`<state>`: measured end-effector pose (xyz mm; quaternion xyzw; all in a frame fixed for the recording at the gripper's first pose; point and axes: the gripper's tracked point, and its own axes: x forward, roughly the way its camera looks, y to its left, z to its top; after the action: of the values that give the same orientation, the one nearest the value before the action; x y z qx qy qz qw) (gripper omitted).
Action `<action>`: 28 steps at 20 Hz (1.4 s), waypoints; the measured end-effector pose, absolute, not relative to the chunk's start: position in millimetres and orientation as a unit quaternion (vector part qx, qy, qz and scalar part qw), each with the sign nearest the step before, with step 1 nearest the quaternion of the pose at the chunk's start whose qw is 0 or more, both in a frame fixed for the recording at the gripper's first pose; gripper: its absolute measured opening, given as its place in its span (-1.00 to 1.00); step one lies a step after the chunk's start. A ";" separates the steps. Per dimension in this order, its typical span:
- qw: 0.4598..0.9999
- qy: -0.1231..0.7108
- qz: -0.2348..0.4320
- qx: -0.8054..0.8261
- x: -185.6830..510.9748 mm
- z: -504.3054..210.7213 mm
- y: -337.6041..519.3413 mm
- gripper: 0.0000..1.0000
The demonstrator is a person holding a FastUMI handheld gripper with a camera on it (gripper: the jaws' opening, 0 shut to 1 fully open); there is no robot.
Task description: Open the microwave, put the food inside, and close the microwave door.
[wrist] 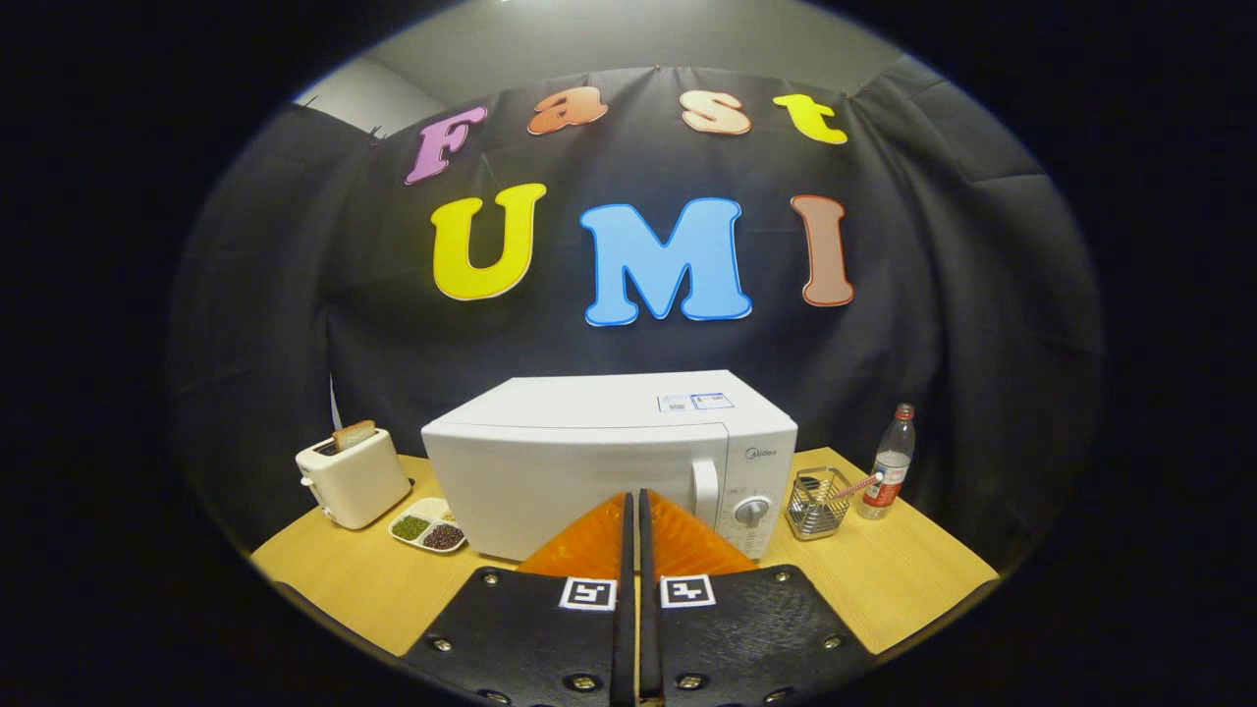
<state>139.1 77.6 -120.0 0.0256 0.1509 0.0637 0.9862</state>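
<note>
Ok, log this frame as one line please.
stage: start | microwave: door shut | tool: shut, empty, facing door | divided dish: left of microwave, untouched

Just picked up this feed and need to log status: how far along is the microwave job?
Nothing looks done yet: the microwave on the table has its door shut. The gripper is closed and empty, fingers together just ahead of the door, left of the handle. Still left: open the door, fetch food, likely the divided dish beside the toaster, load it, close up.
</note>
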 end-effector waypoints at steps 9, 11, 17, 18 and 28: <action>0.990 0.126 0.056 0.023 69.6 -96.1 74.5 -0.11; 0.992 0.117 0.054 0.018 55.8 -91.7 75.5 0.49; 0.993 0.102 0.052 0.010 30.2 -80.7 77.0 0.96; 0.993 0.102 0.052 0.010 27.7 -81.2 75.8 0.96; 0.995 0.089 0.038 0.018 12.5 -69.0 63.8 0.96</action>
<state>12.5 63.8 -69.0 0.0180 0.0890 0.0376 0.9952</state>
